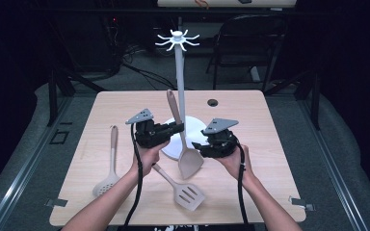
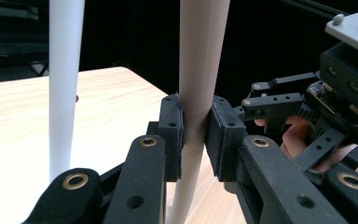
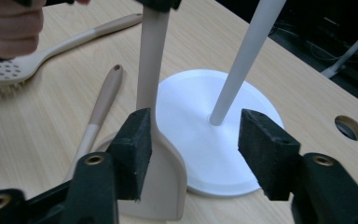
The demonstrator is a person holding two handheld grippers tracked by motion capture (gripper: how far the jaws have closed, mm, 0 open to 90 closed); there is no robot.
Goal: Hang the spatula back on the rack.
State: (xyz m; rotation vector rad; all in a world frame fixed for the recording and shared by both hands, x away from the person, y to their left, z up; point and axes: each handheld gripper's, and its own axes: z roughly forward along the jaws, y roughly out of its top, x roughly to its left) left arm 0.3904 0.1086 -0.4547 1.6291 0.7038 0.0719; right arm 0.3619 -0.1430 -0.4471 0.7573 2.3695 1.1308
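A beige solid spatula stands nearly upright, blade down on the table, leaning by the white pole of a utensil stand. My left gripper is shut on its handle, with both pads pressing the shaft in the left gripper view. My right gripper is low beside the blade, and its jaws are open. Its left pad sits next to the spatula's neck; its right pad is well apart from it. Behind the jaws lies the stand's round base.
A perforated beige skimmer lies at the table's left and a slotted turner lies near the front edge. The stand carries a ring of hooks at its top. A cable hole is at the back and a chair stands beyond the table.
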